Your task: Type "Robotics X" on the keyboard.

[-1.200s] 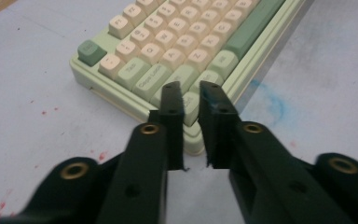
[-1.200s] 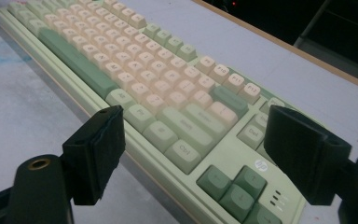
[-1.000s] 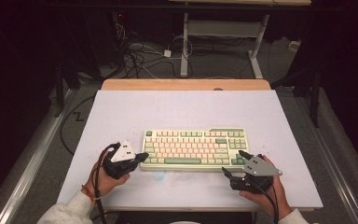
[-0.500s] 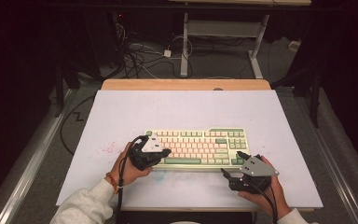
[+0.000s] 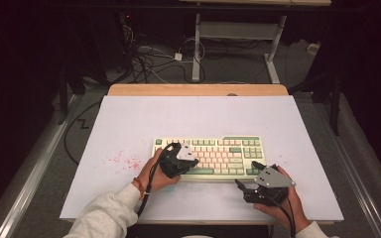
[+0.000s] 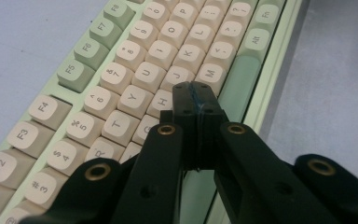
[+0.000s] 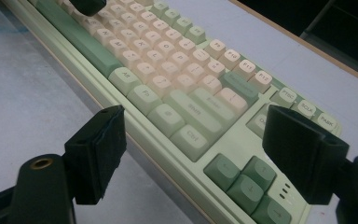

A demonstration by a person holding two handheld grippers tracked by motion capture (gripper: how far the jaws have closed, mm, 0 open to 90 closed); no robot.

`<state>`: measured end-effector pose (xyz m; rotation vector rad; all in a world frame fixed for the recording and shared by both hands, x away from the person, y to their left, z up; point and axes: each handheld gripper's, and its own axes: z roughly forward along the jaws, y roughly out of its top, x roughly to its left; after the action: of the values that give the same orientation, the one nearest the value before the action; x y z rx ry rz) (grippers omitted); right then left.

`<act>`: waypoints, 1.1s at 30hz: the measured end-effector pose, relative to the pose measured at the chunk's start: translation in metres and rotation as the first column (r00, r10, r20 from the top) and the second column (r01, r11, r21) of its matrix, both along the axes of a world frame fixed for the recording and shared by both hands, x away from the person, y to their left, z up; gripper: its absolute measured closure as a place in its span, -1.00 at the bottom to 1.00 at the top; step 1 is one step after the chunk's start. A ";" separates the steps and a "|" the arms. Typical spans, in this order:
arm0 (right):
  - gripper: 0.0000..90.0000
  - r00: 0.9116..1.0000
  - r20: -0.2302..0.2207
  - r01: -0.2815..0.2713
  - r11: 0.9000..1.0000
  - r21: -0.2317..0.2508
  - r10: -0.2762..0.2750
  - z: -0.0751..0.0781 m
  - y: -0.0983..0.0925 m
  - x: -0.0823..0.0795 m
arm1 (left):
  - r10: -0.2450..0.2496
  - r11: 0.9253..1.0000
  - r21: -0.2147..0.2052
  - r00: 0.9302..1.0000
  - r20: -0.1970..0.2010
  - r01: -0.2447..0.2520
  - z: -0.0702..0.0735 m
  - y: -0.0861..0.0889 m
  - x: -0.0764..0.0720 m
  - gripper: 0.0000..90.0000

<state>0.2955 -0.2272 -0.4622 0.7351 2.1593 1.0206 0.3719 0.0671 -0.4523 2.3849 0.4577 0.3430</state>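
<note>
A: You are holding the left gripper [image 5: 192, 159] over the left half of the keyboard [image 5: 228, 154], with its jaws pressed together and nothing between them. Why shut?

B: I think you are making one narrow tip of the two pads, so that it lands on a single key rather than on two. In the left gripper view the joined tips are hanging just above the H key [image 6: 164, 99], with the space bar [image 6: 237, 81] to their right.

A: And the keyboard itself?

B: It is lying flat near the middle of the white table [image 5: 129, 124], a little toward your near edge, its long side running left to right.

A: What is your right gripper [image 5: 246, 186] doing?

B: It is resting near the keyboard's right near corner, jaws spread wide and holding nothing. In the right gripper view the arrow keys [image 7: 242, 176] are showing between the two pads, apart from both. I judge that you are parking it there, clear of the keys, while the left one is doing the pressing.
</note>
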 end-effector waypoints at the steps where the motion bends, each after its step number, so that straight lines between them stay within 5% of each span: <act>1: -0.52 1.000 0.000 0.000 1.000 0.000 0.000 0.000 0.000 0.000 | 0.001 1.000 0.007 1.000 0.002 -0.001 0.000 -0.001 0.001 0.95; 15: -0.51 1.000 -0.009 -0.007 1.000 -0.013 0.007 -0.001 0.001 0.000 | 0.001 0.999 0.037 1.000 -0.002 -0.001 -0.004 -0.004 0.003 0.94; 30: -0.51 1.000 -0.007 -0.006 1.000 -0.006 0.006 0.000 0.000 0.000 | 0.023 0.999 -0.032 0.994 0.104 -0.020 0.013 0.016 -0.007 0.65; 33: -0.51 1.000 -0.005 -0.006 1.000 -0.005 0.006 0.000 0.000 0.000 | 0.034 0.998 -0.054 0.992 0.123 -0.028 0.016 0.022 -0.010 0.46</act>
<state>0.2953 -0.2270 -0.4619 0.7300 2.1685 1.0173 0.3618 0.0891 -0.4366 2.2922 0.4411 0.4840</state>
